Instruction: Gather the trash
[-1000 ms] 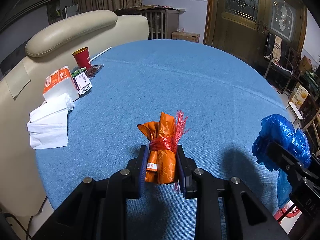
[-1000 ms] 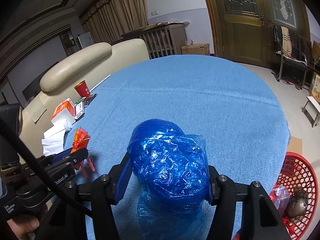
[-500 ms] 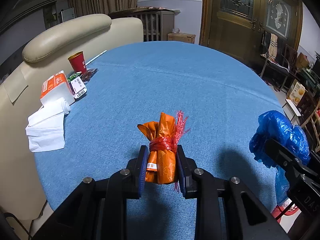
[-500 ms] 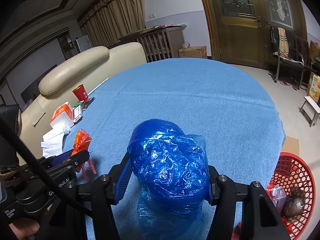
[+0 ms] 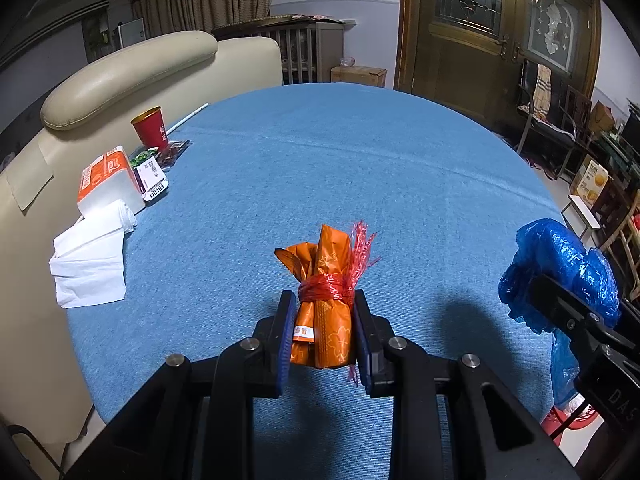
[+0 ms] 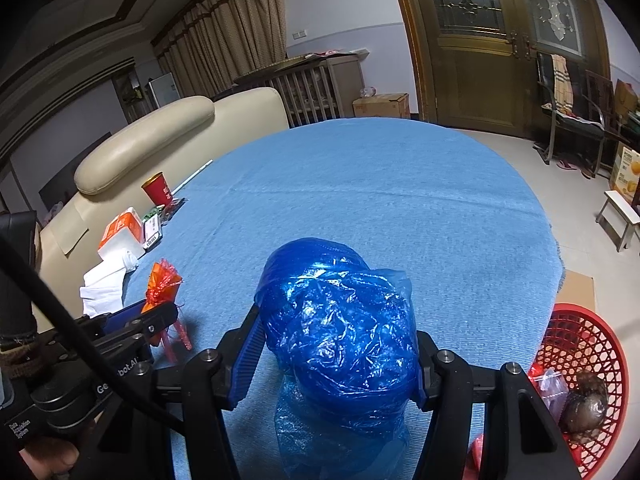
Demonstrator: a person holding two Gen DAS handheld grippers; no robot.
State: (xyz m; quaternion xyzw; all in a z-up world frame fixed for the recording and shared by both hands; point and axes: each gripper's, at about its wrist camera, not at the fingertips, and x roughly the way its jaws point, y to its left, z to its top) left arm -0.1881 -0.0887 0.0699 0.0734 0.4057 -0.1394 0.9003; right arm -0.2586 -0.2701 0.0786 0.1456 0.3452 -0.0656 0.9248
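Observation:
My left gripper (image 5: 322, 328) is shut on an orange wrapper bundle (image 5: 324, 312) tied with red plastic strip, held above the blue tablecloth (image 5: 340, 168). My right gripper (image 6: 338, 356) is shut on a crumpled blue plastic bag (image 6: 340, 328), whose tail hangs below the fingers. In the left wrist view the blue bag (image 5: 560, 264) shows at the right edge. In the right wrist view the orange bundle (image 6: 162, 280) and the left gripper sit at the lower left. A red mesh basket (image 6: 580, 360) with some trash in it stands on the floor at the lower right.
At the table's left edge lie white tissue (image 5: 90, 260), an orange tissue pack (image 5: 106, 178), small packets (image 5: 154, 174), a red paper cup (image 5: 150, 128) and a straw. A beige sofa (image 5: 120, 76) flanks the table. Chairs and boxes stand by the wooden door at right.

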